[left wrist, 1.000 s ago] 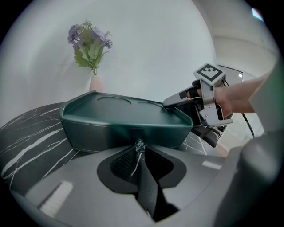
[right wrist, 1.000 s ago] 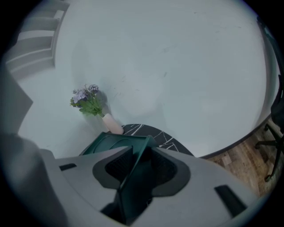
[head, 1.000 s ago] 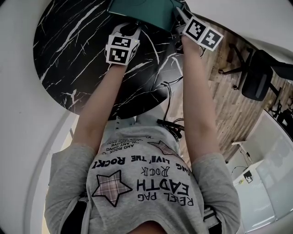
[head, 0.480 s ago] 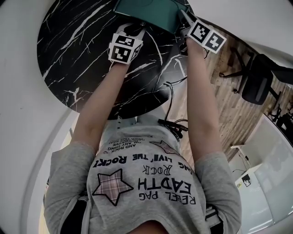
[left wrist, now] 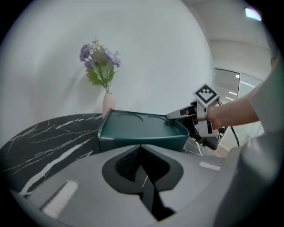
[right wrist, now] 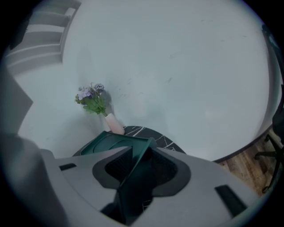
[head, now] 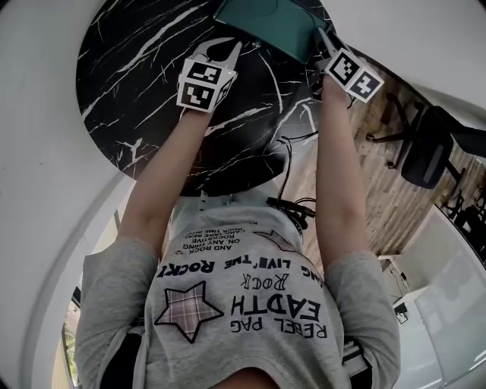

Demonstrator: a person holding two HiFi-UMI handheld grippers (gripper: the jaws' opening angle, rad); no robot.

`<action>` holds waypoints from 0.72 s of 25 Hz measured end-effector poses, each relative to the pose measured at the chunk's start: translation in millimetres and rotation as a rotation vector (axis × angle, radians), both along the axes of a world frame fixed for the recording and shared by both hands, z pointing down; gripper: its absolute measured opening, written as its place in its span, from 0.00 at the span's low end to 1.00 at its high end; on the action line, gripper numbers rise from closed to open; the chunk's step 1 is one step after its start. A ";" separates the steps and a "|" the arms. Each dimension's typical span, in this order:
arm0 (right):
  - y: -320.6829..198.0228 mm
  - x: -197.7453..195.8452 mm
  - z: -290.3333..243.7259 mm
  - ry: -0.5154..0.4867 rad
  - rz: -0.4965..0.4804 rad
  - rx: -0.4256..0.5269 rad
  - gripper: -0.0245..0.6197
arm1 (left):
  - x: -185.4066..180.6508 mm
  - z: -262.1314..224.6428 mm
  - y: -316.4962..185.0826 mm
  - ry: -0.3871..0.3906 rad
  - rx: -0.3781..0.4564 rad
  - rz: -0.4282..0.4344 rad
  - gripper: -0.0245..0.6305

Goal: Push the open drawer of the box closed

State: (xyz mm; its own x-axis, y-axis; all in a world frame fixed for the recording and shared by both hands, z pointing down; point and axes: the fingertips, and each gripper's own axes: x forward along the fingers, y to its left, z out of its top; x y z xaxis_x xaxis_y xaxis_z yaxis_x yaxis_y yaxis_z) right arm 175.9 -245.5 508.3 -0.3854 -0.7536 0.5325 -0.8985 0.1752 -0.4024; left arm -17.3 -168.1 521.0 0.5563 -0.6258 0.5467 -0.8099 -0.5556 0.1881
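Observation:
A dark green box (head: 266,19) stands on the round black marble table (head: 152,91) at the top of the head view. Its front wall (left wrist: 142,141) faces my left gripper (left wrist: 142,148); I cannot tell a drawer apart on it. The left gripper (head: 225,50) is shut and empty, its tips just short of the box's front near the left corner. My right gripper (head: 323,36) is at the box's right corner. In the right gripper view the box's green wall (right wrist: 137,164) runs between the jaws, and the right gripper (right wrist: 142,150) is shut on it.
A pink vase with purple flowers (left wrist: 108,104) stands behind the box by the white curved wall. A black office chair (head: 425,133) sits on the wooden floor to the right. Cables (head: 285,205) hang below the table's near edge.
The head view has shifted, so box and grippers sit further right in it. The left gripper now lies nearer the box's left corner. The right gripper stays at the right corner.

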 end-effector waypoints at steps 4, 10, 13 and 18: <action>4.6 4.2 -9.0 0.053 -0.009 0.033 0.20 | -19.9 -20.2 -3.0 0.015 0.031 -0.042 0.05; 14.9 2.8 -32.9 0.077 -0.041 0.084 0.06 | -38.6 -53.6 0.3 0.089 0.077 -0.135 0.05; 21.5 -7.9 -56.4 0.085 -0.094 0.146 0.06 | -46.4 -68.8 4.3 0.094 0.107 -0.152 0.05; 37.6 -20.3 -91.2 0.076 -0.145 0.214 0.06 | -67.6 -95.3 13.1 0.086 0.153 -0.194 0.05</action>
State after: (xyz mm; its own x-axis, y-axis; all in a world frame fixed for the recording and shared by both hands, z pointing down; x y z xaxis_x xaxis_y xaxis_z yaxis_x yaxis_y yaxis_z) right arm 155.7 -207.9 417.1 -0.4626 -0.7920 0.3984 -0.8840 0.3781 -0.2749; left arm -84.9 -155.1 425.7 0.4585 -0.7969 0.3934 -0.8886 -0.4190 0.1867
